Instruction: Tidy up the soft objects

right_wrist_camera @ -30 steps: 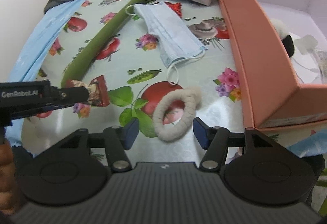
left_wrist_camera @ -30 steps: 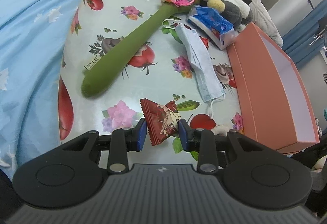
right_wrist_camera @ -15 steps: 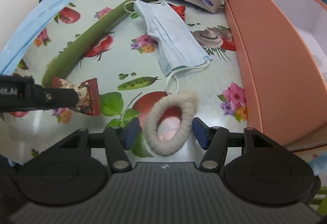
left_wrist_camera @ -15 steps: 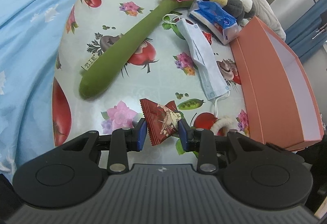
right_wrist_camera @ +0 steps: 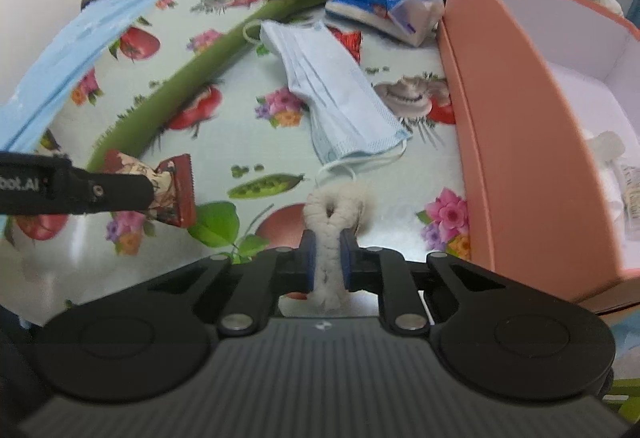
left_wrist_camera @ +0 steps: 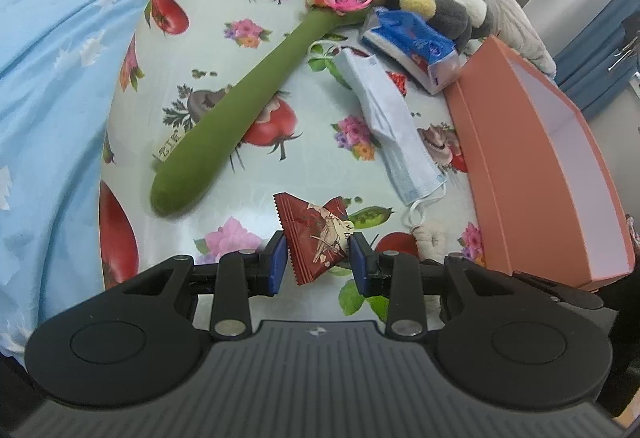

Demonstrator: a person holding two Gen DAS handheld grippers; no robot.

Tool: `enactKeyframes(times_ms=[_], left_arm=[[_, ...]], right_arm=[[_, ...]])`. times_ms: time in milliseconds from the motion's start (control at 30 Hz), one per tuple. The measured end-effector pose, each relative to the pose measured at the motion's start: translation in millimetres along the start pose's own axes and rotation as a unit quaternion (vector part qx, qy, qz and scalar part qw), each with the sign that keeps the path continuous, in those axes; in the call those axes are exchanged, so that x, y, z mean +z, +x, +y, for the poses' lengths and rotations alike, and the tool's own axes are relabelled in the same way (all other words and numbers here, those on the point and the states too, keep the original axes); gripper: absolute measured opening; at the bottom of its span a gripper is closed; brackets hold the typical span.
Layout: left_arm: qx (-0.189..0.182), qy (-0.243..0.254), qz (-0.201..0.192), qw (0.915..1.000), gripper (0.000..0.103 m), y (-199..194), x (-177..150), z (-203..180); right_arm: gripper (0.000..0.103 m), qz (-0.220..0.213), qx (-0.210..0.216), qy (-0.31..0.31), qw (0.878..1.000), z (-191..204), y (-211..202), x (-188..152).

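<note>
Spread over the bed, a vegetable-print cloth (right_wrist_camera: 132,262) is serving as my work surface, with the salmon box (right_wrist_camera: 516,142) standing open at about three o'clock of the right gripper (right_wrist_camera: 327,258). I am closing that gripper's jaws on the fuzzy cream hair loop (right_wrist_camera: 334,214), and its pads are already squashing the ring flat between them, with the loop's far end bulging out at twelve o'clock. I am pinching the red snack packet (left_wrist_camera: 316,234) in the left gripper (left_wrist_camera: 318,262), which shows at nine o'clock in the right wrist view. To do this step well, I am judging that the squeeze should finish before any lift, since plush yields and could slip. The face mask (right_wrist_camera: 340,94) lies just beyond the loop, its ear strings nearly touching the fluff, so I am planning a straight rise to avoid dragging them. Then I am aiming over the box's near wall, clearing its rim before releasing inside.
</note>
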State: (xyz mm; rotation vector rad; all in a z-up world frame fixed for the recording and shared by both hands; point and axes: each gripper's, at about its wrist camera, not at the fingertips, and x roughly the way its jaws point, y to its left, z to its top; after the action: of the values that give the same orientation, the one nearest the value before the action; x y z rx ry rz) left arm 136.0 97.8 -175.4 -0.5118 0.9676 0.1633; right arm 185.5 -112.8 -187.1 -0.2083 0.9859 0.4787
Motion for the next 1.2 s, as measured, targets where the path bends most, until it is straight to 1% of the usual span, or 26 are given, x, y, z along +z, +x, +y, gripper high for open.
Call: enactKeyframes(times_ms=[233, 333, 500, 833, 1033, 1200], left_arm=[[-0.02, 0.02, -0.021, 0.9994, 0.039, -33, 3, -18], [-0.022, 0.036, -0.034, 0.9985, 0.039, -48, 2, -27], [-0.033, 0.046, -0.049, 0.9972, 0.039, -72, 1, -38], [-0.061, 0.074, -0.085, 0.9918, 0.039, -124, -13, -63], [-0.08, 0.093, -0.101, 0.9873, 0.039, -148, -24, -80], [-0.1, 0.107, -0.105, 0.9836, 0.039, -156, -28, -99]], right_arm=[[0.016, -0.036, 0.008, 0.014, 0.999, -5, -41, 7], [0.016, -0.051, 0.01, 0.017, 0.998, -7, -60, 7], [0.016, -0.078, 0.015, 0.023, 0.997, -9, -92, 9], [0.016, -0.149, 0.031, 0.042, 0.987, -14, -168, 8], [0.016, -0.172, 0.026, 0.057, 0.983, -21, -196, 1], [0.016, -0.184, 0.011, 0.067, 0.981, -32, -214, -7]])
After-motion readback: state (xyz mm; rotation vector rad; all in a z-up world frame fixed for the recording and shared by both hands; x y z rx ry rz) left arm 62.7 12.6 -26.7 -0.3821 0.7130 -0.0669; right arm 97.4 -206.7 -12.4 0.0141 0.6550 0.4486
